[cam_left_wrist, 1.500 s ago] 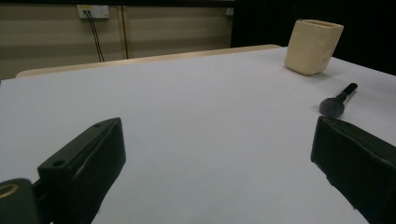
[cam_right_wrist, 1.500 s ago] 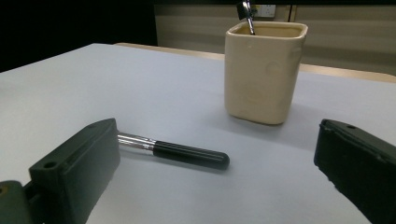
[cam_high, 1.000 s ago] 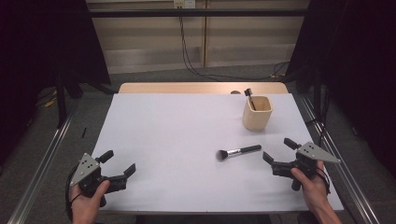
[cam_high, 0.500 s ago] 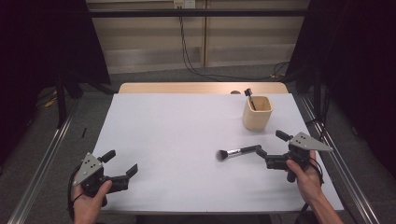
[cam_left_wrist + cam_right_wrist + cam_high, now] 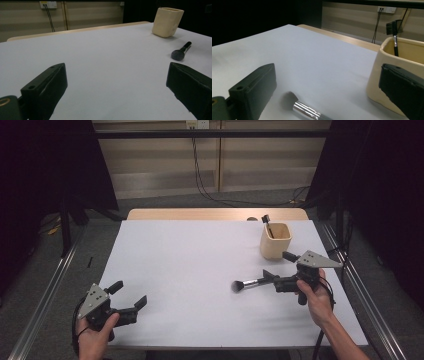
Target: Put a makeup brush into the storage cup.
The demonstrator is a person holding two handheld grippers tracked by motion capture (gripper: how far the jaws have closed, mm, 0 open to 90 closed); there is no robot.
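White table [image 5: 200,270]: right tongs [image 5: 278,268] gape over makeup brush [image 5: 250,283].

The white table [image 5: 200,270] lay mostly bare, with wide free room across its left, middle and far parts. Obstacles sat on the right side. A cream cup [image 5: 275,240] stood upright near the far right corner, with a small dark brush [image 5: 266,221] sticking up out of it. A makeup brush [image 5: 248,283] lay flat nearer in, a little left of the cup and apart from it, bristles pointing left. The right gripper [image 5: 279,269], jaws spread wide, hovered at the brush's handle end, just near of the cup. The left gripper [image 5: 129,294], also spread, sat at the near left corner with open table ahead.
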